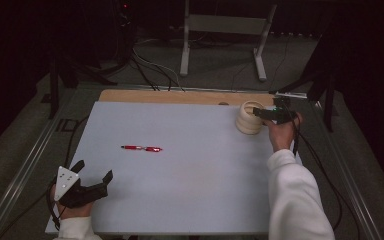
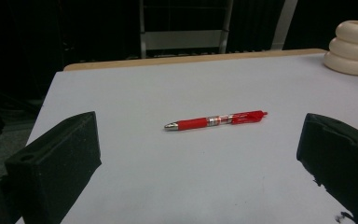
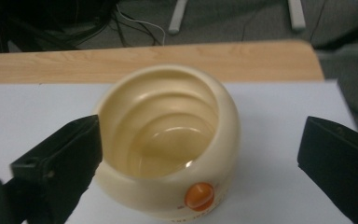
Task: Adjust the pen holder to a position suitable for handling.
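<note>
Right gripper (image 3: 200, 154) wide around cup (image 3: 168, 140)

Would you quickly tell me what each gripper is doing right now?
Left gripper: open, empty, facing the pen.
Right gripper: open, empty, at the cup.

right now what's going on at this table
A person holds a gripper in each hand over a pale table. The right gripper is open, at a cream ribbed cup standing upright near the far right corner, one jaw on either side of it and not closed on it. The left gripper is open near the front left edge, facing a red pen that lies flat mid-table, untouched.
</note>
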Demonstrator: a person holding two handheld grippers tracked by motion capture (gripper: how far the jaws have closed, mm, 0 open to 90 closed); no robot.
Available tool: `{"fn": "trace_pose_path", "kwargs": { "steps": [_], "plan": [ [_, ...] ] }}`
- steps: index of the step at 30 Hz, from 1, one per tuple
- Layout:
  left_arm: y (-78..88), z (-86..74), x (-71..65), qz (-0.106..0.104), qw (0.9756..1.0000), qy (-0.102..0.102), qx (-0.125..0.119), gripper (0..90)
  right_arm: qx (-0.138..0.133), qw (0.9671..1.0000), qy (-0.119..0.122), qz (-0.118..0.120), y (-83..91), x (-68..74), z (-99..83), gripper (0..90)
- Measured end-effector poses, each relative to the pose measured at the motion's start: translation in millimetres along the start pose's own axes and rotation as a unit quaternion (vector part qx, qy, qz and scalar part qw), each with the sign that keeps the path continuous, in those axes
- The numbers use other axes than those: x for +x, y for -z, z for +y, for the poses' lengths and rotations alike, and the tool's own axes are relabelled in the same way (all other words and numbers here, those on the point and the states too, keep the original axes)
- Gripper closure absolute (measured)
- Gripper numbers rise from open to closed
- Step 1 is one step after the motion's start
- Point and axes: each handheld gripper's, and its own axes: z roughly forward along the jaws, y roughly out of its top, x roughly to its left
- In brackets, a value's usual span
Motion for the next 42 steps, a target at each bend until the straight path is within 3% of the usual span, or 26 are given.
{"fn": "trace_pose_path", "kwargs": {
  "steps": [1, 2, 3, 4, 5, 7, 10, 11, 12, 13, 14, 15, 17, 18, 22, 24, 30, 38, 42],
  "plan": [
    [0.5, -0.2, 0.6, 0.001, 1.0, 0.001, 0.0, 0.1, -0.001, 1.0, -0.005, 0.0, -2.0, -1.0, -0.9, 4.4],
    [0.8, -0.3, 1.0, 0.001, 1.0, 0.003, 0.0, 0.1, 0.008, 0.9997, -0.015, -0.015, -8.5, 0.4, -2.0, 8.6],
    [1.3, -0.4, 1.2, 0.001, 1.0, 0.003, 0.0, 0.1, 0.008, 0.9997, -0.015, -0.015, -8.5, 0.4, -2.0, 8.6],
    [1.7, -0.4, 1.3, 0.002, 1.0, 0.003, 0.0, 0.1, 0.012, 0.9991, -0.037, -0.017, -13.2, -0.5, -2.6, 15.9],
    [2.0, -0.4, 1.4, 0.002, 1.0, 0.004, -0.001, 0.1, 0.012, 0.9991, -0.037, -0.017, -13.2, -0.5, -2.6, 15.9],
    [2.2, -0.5, 1.6, 0.001, 1.0, 0.004, -0.002, 0.1, 0.033, 0.9979, -0.05, -0.026, -20.1, -0.8, -4.7, 26.3],
    [2.6, -0.8, 2.5, 0.002, 1.0, 0.004, -0.001, 0.1, 0.045, 0.9972, -0.054, -0.023, -22.7, -1.3, -6.9, 31.1],
    [2.9, -0.9, 2.7, 0.002, 1.0, 0.005, -0.001, 0.1, 0.047, 0.9971, -0.059, -0.016, -22.1, -1.9, -7.5, 36.6],
    [3.0, -0.9, 2.6, 0.003, 1.0, 0.005, -0.001, 0.1, 0.05, 0.997, -0.059, -0.004, -20.6, -1.7, -7.4, 41.2],
    [3.2, -0.9, 2.5, 0.003, 1.0, 0.004, -0.001, 0.1, 0.064, 0.9967, -0.049, -0.008, -18.3, 1.0, -6.6, 46.6],
    [3.2, -0.9, 2.3, 0.003, 1.0, 0.004, -0.001, 0.1, 0.064, 0.9967, -0.049, -0.008, -18.3, 1.0, -6.6, 46.6],
    [3.2, -0.8, 1.9, 0.003, 1.0, 0.003, -0.001, 0.1, 0.073, 0.9966, -0.038, -0.012, -15.6, 2.3, -7.3, 54.6],
    [3.0, -0.8, 1.4, 0.003, 1.0, 0.003, -0.001, 0.1, 0.077, 0.9963, -0.037, -0.01, -15.2, 2.1, -8.1, 56.7],
    [2.6, -0.8, 1.0, 0.004, 1.0, 0.002, 0.001, 0.1, 0.09, 0.9954, -0.034, -0.002, -15.7, 0.9, -12.0, 62.9],
    [2.0, -0.8, 0.4, 0.004, 1.0, 0.002, 0.0, 0.1, 0.087, 0.9956, -0.035, 0.005, -13.6, 1.3, -15.2, 70.4],
    [1.7, -1.0, 0.3, 0.004, 1.0, 0.002, 0.001, 0.1, 0.092, 0.9956, -0.021, 0.004, -13.3, 4.3, -15.4, 71.5],
    [2.0, -0.8, 0.5, 0.004, 1.0, 0.001, 0.001, 0.1, 0.093, 0.9955, -0.016, 0.004, -14.6, 10.2, -18.6, 73.4],
    [2.2, -0.5, 0.5, 0.004, 1.0, -0.001, 0.002, 0.1, 0.086, 0.9961, -0.002, 0.02, -6.5, 18.8, -15.1, 74.1],
    [1.5, -0.6, 0.0, 0.005, 1.0, 0.0, 0.002, 0.1, 0.086, 0.9957, 0.017, 0.03, -0.3, 24.3, -15.3, 74.0]
  ]
}}
